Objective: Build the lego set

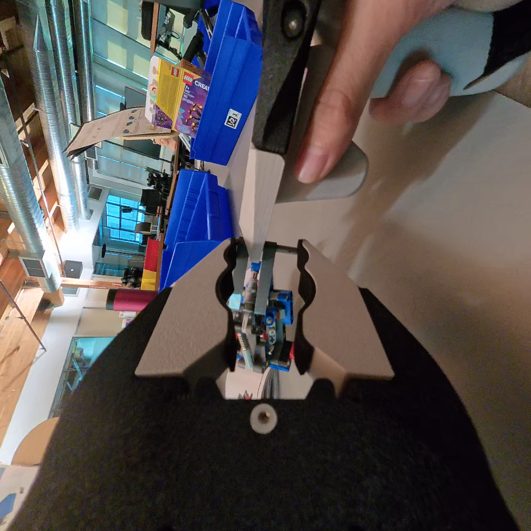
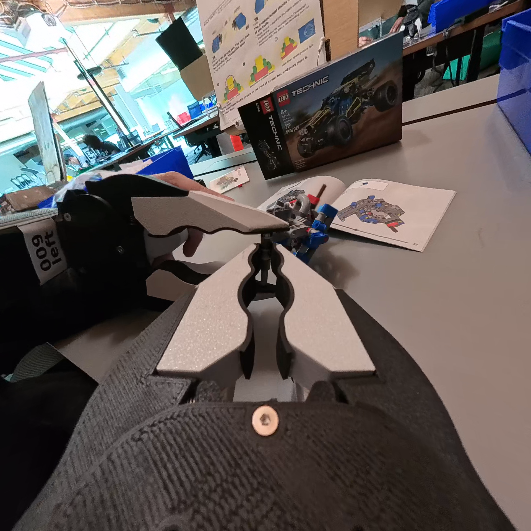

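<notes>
My left gripper is shut on a small grey and blue brick model. One pad presses a grey beam. The other pad meets the end of a dark axle that sticks out of the model. My right gripper is shut on that dark axle, just below the left gripper's upper finger. In the left wrist view the right gripper's closed fingers come down between the model's two grey beams, held by a hand. The model hangs above the grey table.
An open instruction booklet lies on the table behind the model. A dark toy-set box stands farther back, with a printed sheet behind it. Blue bins line the table edge, and another bin stands at the far right. Both grippers' tips are close together, under 4 cm apart.
</notes>
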